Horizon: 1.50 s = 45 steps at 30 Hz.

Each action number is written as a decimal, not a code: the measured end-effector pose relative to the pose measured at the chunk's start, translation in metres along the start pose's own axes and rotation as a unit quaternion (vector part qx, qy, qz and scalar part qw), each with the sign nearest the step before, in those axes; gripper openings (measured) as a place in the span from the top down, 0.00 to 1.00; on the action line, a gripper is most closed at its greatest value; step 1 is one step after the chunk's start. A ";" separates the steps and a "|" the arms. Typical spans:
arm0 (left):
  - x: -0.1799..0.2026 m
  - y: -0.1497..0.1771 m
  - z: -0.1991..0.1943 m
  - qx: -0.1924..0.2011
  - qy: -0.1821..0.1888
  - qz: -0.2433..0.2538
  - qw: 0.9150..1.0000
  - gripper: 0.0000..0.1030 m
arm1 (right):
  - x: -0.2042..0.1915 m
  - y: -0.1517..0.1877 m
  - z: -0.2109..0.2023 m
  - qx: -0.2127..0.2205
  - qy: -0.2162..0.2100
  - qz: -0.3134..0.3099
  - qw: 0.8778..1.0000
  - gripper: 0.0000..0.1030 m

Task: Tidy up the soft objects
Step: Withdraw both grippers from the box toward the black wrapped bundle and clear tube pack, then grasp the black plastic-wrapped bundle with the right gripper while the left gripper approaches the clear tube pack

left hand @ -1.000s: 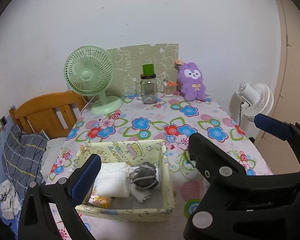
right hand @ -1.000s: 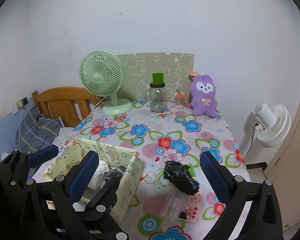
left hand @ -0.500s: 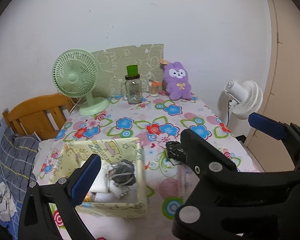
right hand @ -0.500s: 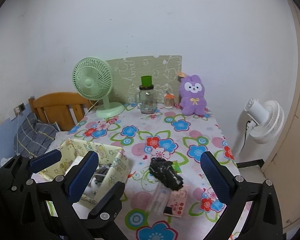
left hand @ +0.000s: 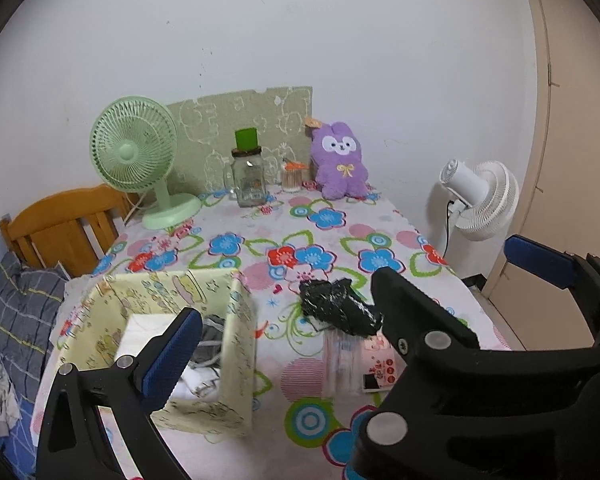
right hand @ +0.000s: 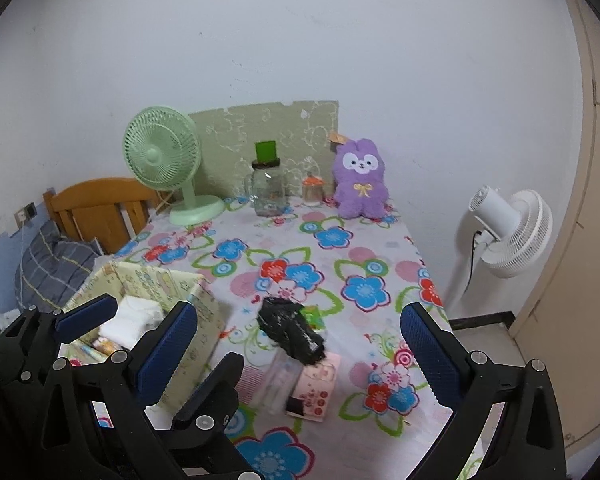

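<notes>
Black crumpled bag point(left hand: 336, 309) lies mid-table beyond the spread, empty left tool point(left hand: 356, 292), right of the yellow basket point(left hand: 236, 336). In the right view it point(right hand: 292, 332) sits between the released right tool's point(right hand: 300, 344) fingers.

- No words, numbers or brand names can be read anywhere.
- The pink packet point(right hand: 315, 388) on the counter point(right hand: 364, 256), at about 6 o'clock from the black bundle point(right hand: 291, 334), carries red print, too small and blurred to make out.
- The glass jar point(left hand: 249, 182) bears a label, unreadable.
- The yellow fabric box point(left hand: 236, 344) shows cartoon prints only.
</notes>
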State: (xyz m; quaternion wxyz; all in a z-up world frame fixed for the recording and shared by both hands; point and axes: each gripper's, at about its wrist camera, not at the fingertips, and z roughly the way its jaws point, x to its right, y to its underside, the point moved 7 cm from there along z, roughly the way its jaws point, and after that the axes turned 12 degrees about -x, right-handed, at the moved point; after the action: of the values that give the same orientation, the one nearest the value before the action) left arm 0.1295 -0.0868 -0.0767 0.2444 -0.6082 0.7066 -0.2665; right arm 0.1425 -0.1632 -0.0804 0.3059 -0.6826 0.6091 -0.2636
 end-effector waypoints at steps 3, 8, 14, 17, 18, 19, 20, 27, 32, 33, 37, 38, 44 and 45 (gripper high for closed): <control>0.006 0.003 0.007 -0.009 0.002 0.000 1.000 0.01 | 0.008 0.006 0.006 -0.006 0.003 0.005 1.000 0.00; 0.016 0.010 0.020 -0.023 0.007 0.003 1.000 0.01 | 0.019 0.015 0.016 -0.014 0.002 0.011 1.000 0.00; 0.024 0.017 0.033 -0.028 0.012 0.004 1.000 0.01 | 0.026 0.023 0.027 -0.018 0.000 0.002 1.000 0.01; 0.027 0.020 0.040 -0.036 0.015 0.002 0.999 0.01 | 0.029 0.027 0.033 -0.023 -0.002 -0.001 1.000 0.01; 0.028 0.020 0.042 -0.038 0.014 0.002 0.999 0.01 | 0.030 0.027 0.035 -0.025 -0.003 -0.003 1.000 0.01; 0.030 0.021 0.044 -0.039 0.014 0.002 0.999 0.01 | 0.031 0.028 0.038 -0.028 -0.003 -0.005 1.000 0.01; 0.031 0.022 0.046 -0.041 0.014 0.004 0.999 0.01 | 0.031 0.029 0.040 -0.030 -0.004 -0.007 1.000 0.02; 0.038 0.027 0.068 -0.076 0.023 0.001 0.997 0.05 | 0.036 0.034 0.061 -0.052 -0.014 -0.017 0.998 0.08; 0.039 0.028 0.081 -0.089 0.011 -0.003 0.996 0.06 | 0.037 0.032 0.077 -0.054 -0.023 -0.031 0.998 0.08; 0.038 0.028 0.084 -0.092 0.009 -0.004 0.996 0.07 | 0.038 0.032 0.080 -0.054 -0.022 -0.035 0.998 0.08; 0.037 0.029 0.093 -0.101 0.011 -0.012 0.995 0.09 | 0.038 0.029 0.091 -0.059 -0.031 -0.045 0.997 0.08; 0.037 0.029 0.096 -0.104 0.010 -0.012 0.994 0.10 | 0.038 0.028 0.094 -0.061 -0.034 -0.047 0.996 0.09; 0.031 0.032 0.114 -0.124 -0.002 -0.018 0.992 0.17 | 0.033 0.031 0.114 -0.082 -0.055 -0.062 0.993 0.20; 0.030 0.033 0.118 -0.129 -0.005 -0.019 0.991 0.19 | 0.032 0.031 0.117 -0.083 -0.057 -0.066 0.993 0.24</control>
State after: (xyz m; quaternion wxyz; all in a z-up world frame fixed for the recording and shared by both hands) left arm 0.1799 -0.1224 -0.1869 0.1623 -0.6492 0.7225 -0.1741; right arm 0.2110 -0.1861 -0.1824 0.2645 -0.7583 0.5639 -0.1924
